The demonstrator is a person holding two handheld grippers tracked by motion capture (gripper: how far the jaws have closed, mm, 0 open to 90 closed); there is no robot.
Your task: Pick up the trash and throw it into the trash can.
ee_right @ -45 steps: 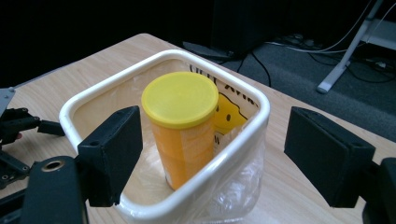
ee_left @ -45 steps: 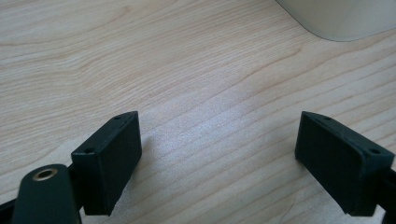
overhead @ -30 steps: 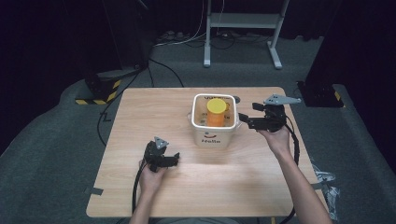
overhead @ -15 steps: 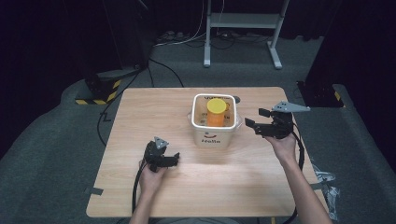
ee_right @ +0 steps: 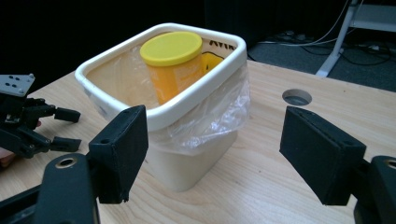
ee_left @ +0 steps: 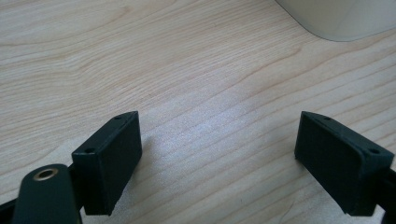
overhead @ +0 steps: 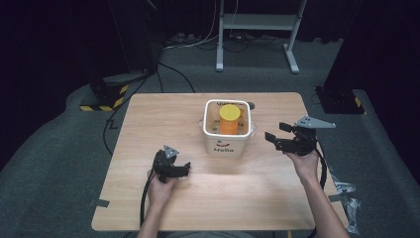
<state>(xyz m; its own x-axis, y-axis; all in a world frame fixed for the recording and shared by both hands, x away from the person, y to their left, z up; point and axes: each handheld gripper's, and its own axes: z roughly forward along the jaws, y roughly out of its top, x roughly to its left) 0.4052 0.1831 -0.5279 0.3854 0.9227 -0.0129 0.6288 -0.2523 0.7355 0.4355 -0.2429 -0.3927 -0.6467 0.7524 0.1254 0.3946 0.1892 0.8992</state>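
A pale wooden table (overhead: 148, 124) sits on grey carpet in a dark room. One white bin (overhead: 228, 144) stands mid-table, holding one orange jar (overhead: 229, 120) with a yellow lid. Two grippers: the left gripper (overhead: 184, 171) rests near the bin's left, jaws wide; the right gripper (overhead: 275, 139) hovers just right of it, jaws wide. Bare wood lies along the near edge.

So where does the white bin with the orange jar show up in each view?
High view: white bin at table centre, orange jar standing inside.
Left gripper view: a white corner at top right, likely the bin.
Right gripper view: centre, beyond the black jaws.
Shared landmark: the wooden table.
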